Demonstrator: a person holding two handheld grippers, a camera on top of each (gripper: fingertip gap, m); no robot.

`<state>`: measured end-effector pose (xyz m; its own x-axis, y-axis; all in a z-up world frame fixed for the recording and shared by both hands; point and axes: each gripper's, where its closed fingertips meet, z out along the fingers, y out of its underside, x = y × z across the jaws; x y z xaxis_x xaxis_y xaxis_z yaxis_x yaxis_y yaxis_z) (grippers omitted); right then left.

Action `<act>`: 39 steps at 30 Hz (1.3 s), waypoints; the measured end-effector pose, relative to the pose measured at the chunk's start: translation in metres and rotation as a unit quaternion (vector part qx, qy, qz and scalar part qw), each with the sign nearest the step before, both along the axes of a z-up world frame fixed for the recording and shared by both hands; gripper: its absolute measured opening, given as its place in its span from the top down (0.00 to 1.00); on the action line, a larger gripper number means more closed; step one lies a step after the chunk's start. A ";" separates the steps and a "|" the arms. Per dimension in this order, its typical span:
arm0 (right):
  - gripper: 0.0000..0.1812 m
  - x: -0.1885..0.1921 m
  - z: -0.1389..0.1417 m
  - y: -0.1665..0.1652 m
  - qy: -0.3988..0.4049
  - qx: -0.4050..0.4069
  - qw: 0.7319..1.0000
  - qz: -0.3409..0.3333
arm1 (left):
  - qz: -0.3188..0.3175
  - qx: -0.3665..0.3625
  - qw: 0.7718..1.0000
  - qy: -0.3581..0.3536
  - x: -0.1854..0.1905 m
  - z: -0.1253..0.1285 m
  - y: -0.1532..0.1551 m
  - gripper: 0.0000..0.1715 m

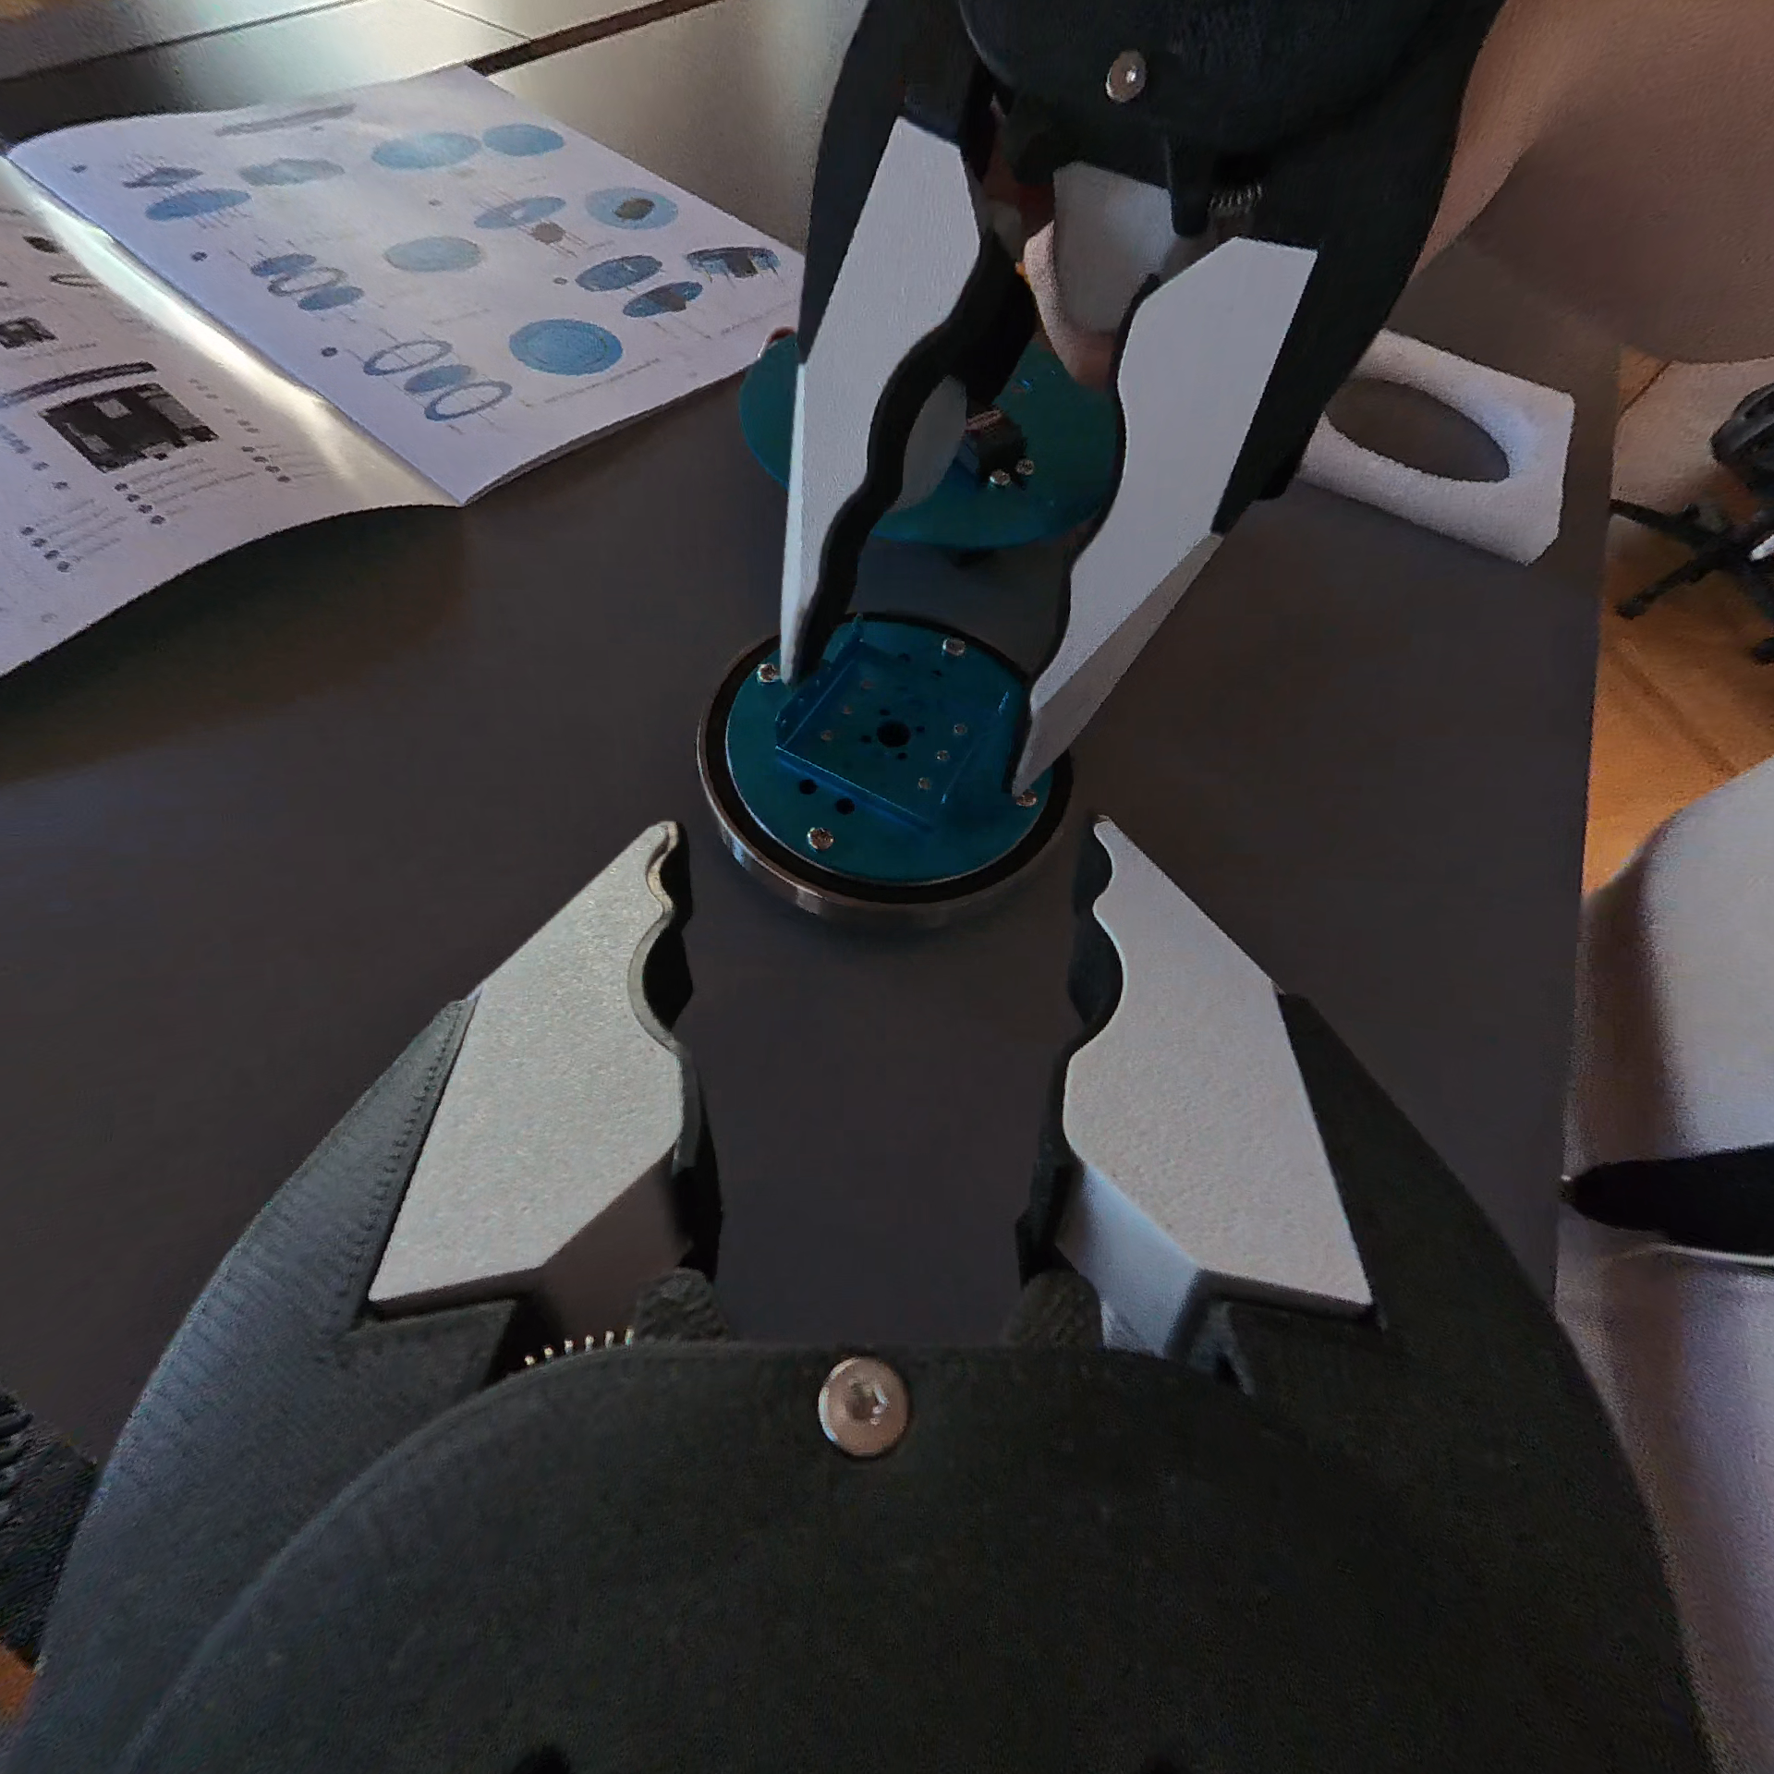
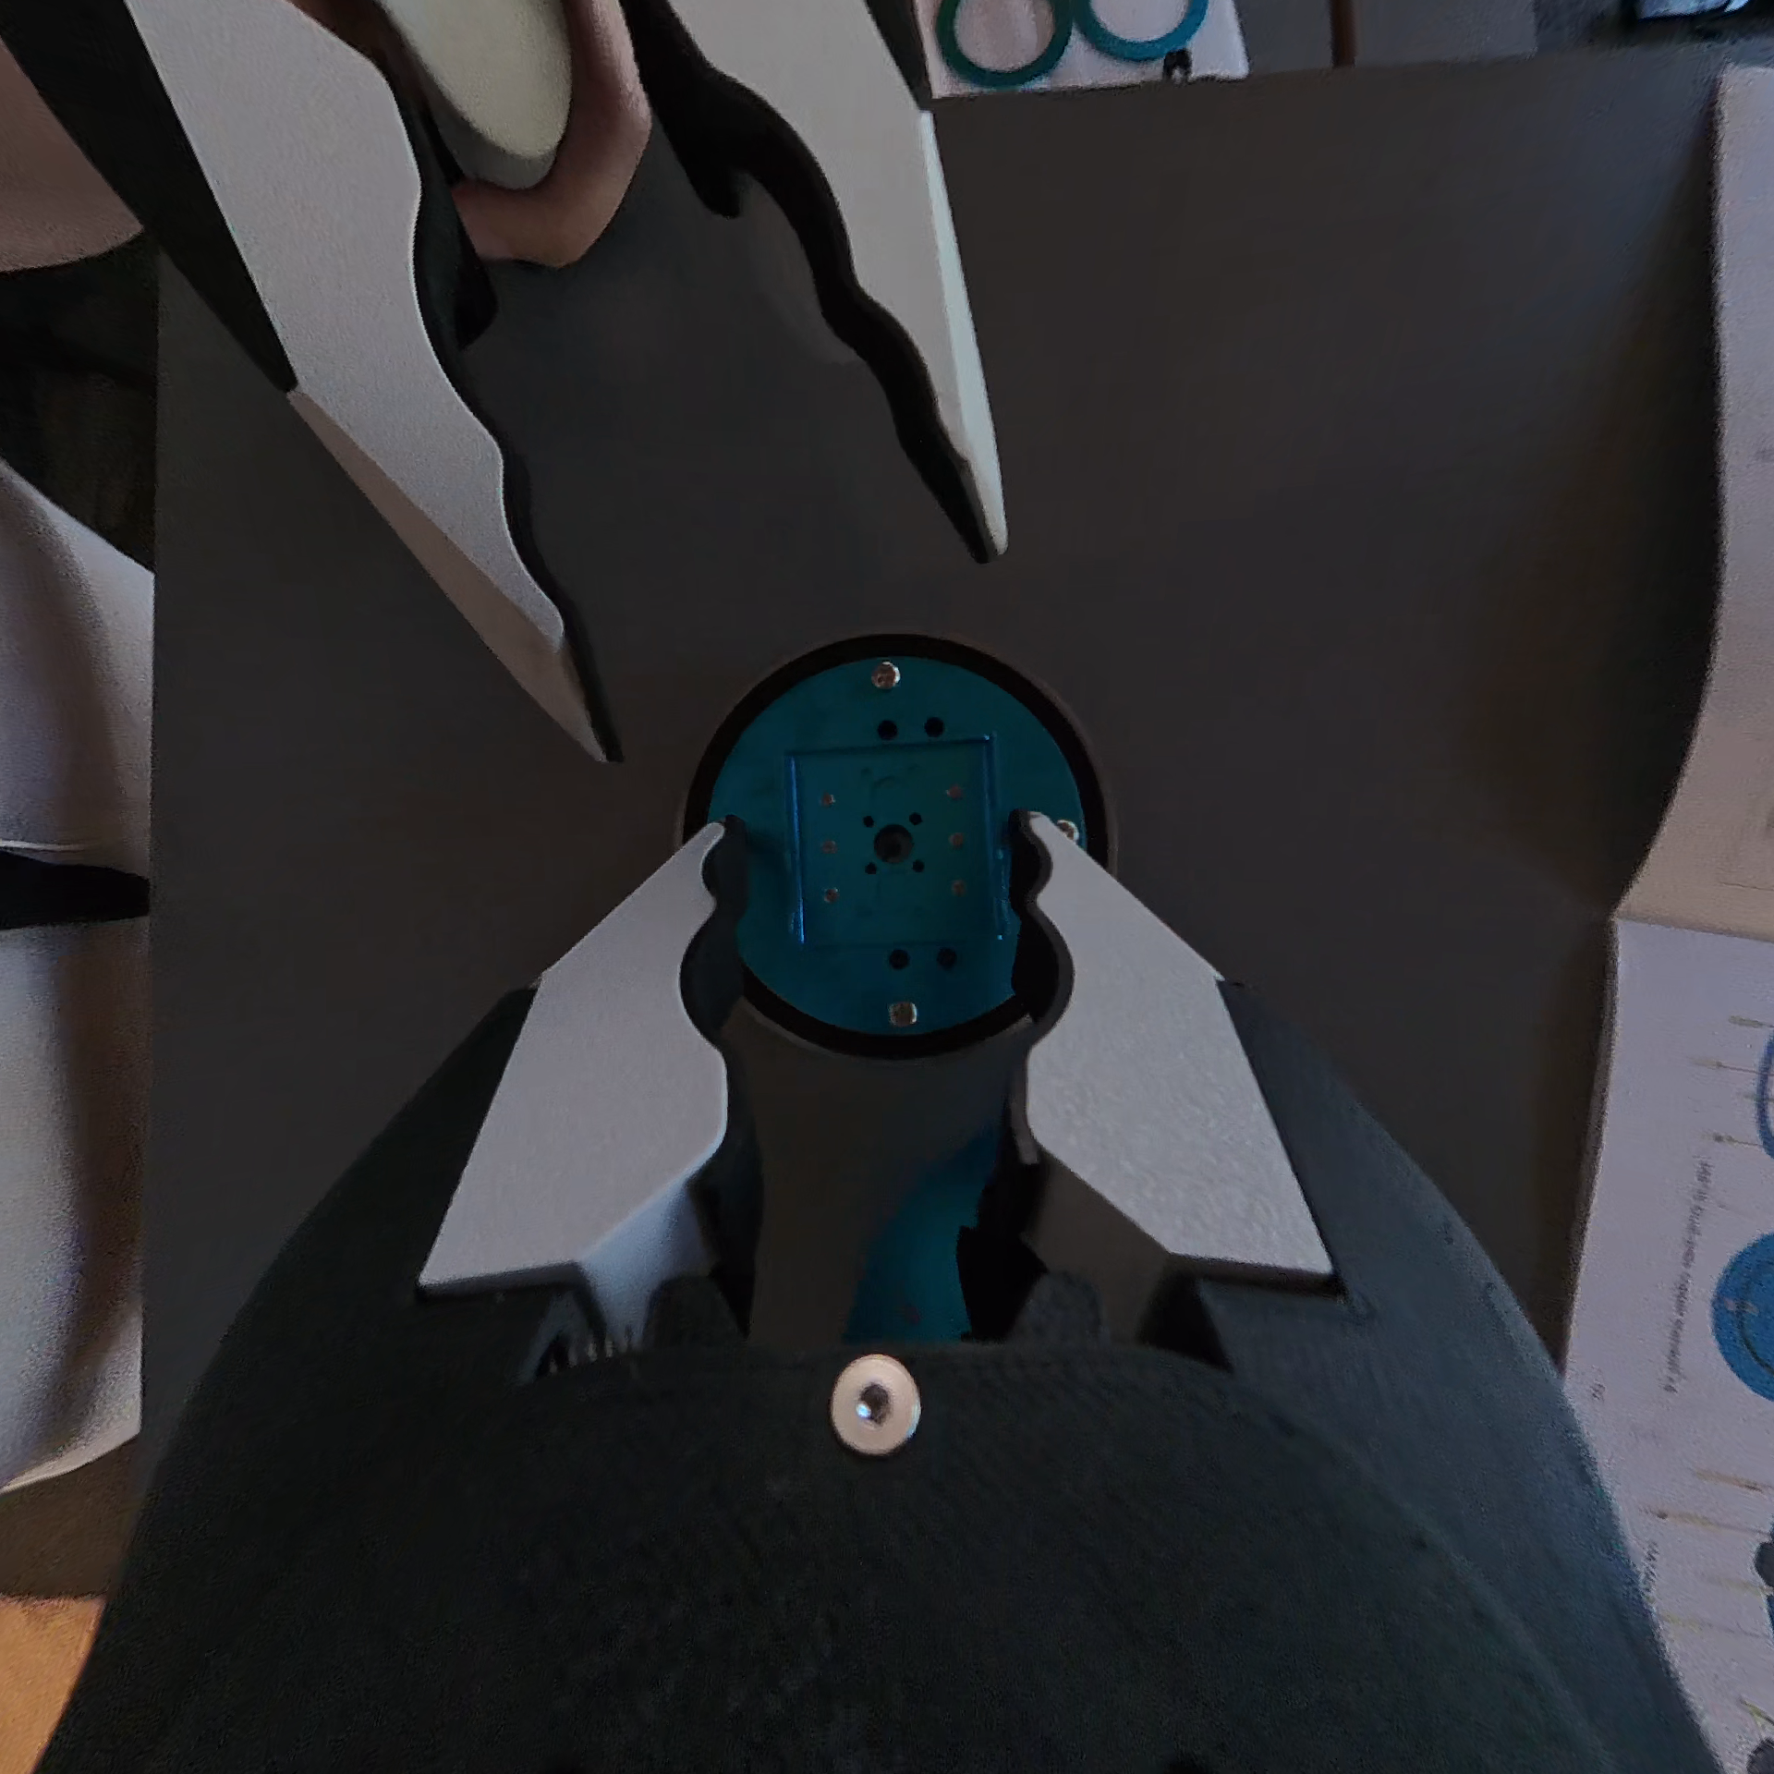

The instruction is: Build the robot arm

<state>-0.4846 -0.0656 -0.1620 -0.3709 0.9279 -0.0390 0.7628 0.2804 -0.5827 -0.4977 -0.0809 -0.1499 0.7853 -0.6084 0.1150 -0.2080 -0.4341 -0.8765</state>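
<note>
A blue round disc sits in a metal ring on the dark table, with a blue square bracket and several screws on top. My right gripper reaches down onto it, its tips resting on the disc on either side of the bracket. Its jaws are partly closed, and a thin gap shows on the left side. In the left wrist view it comes in from above. My left gripper is open and empty, just short of the disc. It also shows in the right wrist view.
An open instruction booklet lies at the far left. A second blue disc with a black part stands behind the first. White foam packing lies at the far right by the table edge. Teal rings and a white box border the table.
</note>
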 end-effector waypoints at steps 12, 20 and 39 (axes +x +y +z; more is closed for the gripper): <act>0.75 -0.003 0.003 0.000 0.058 0.058 0.996 0.018 | -0.021 -0.093 0.984 -0.149 -0.012 0.009 0.003 0.58; 0.75 -0.003 0.018 -0.018 0.190 0.235 0.949 0.085 | -0.076 -0.174 0.944 -0.269 -0.018 0.017 0.020 0.64; 0.76 0.004 0.026 -0.019 0.262 0.327 0.906 0.066 | -0.139 -0.256 0.926 -0.241 0.038 -0.005 0.009 0.89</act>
<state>-0.4803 -0.0848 -0.1365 -0.2886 0.6359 0.7158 0.3649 0.7642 -0.5318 -0.4602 -0.0714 -0.1546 0.3890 -0.5483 0.7403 -0.0133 -0.8069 -0.5906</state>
